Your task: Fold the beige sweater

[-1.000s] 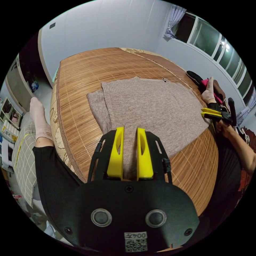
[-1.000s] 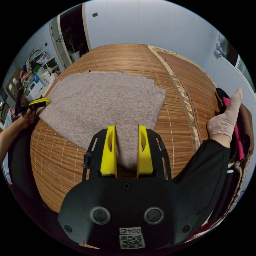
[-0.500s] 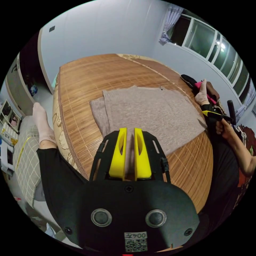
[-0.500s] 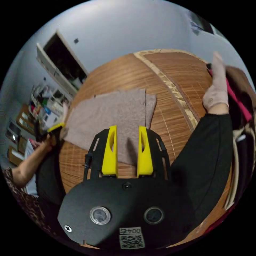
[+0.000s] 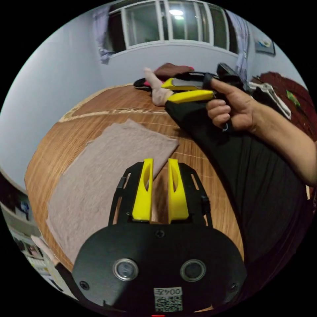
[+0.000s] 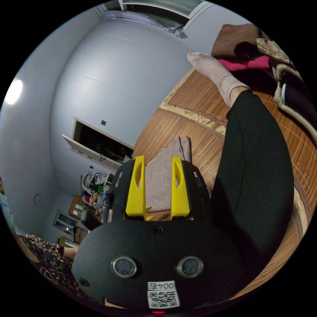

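Observation:
The beige sweater (image 5: pixel 105 165) lies folded flat on the bamboo mat (image 5: pixel 99 112), to the left of my left gripper (image 5: pixel 160 163). That gripper is open a little, held above the mat with nothing between its jaws. A hand (image 5: pixel 231 109) holds my right gripper (image 5: pixel 167 92) high over the person's leg, jaws apart and empty. In the right gripper view, the right gripper (image 6: pixel 158 161) is open, and a narrow part of the sweater (image 6: pixel 161 178) lies beyond its jaws, untouched.
A leg in black (image 5: pixel 237 171) with a pale sock (image 5: pixel 158 89) stretches across the mat (image 6: pixel 198 95). Piled clothes (image 6: pixel 244 43) sit past the foot, under the window (image 5: pixel 168 23). A cluttered shelf (image 6: pixel 95 188) and dark doorway (image 6: pixel 99 142) stand beyond the mat's far side.
Both views have swung as the hands lifted and turned away from the sweater. The left jaws narrowed, then parted slightly. The sweater lies as before.

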A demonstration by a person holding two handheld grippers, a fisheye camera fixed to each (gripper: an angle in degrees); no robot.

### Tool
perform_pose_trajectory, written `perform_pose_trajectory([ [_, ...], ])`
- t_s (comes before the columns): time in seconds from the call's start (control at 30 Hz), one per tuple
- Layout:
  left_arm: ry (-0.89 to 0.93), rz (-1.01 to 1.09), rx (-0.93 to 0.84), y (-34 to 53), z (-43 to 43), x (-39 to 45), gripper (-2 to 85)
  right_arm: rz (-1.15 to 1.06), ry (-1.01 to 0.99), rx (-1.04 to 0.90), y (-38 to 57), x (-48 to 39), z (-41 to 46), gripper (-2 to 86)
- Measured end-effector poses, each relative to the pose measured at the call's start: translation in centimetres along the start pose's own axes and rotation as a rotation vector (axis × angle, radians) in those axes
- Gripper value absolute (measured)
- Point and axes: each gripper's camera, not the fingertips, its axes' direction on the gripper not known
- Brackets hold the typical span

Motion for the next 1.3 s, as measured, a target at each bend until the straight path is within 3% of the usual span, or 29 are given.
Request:
perform_pose_trajectory([
  [0.33, -0.146, 0.081, -0.176, -1.5, 12.3, 8.5, 8.5, 0.043, -0.045, 0.023, -3.5, 0.5, -1.9, 12.3],
  [0.67, -0.09, -0.067, -0.166, -2.9, 15.8, 6.1, 5.0, 0.075, -0.02, 0.024, -6.6, 0.4, -1.5, 12.5],
  [0.93, 0.105, -0.253, -0.015, -0.6, 8.1, 0.6, 2.4, 0.17, 0.043, -0.177, -9.6, 1.2, 3.0, 17.6],
  [1.3, 0.196, -0.28, 0.068, 1.4, -2.7, -0.8, 2.0, 0.196, 0.129, -0.444, -10.3, 2.1, 10.8, 18.7],
])
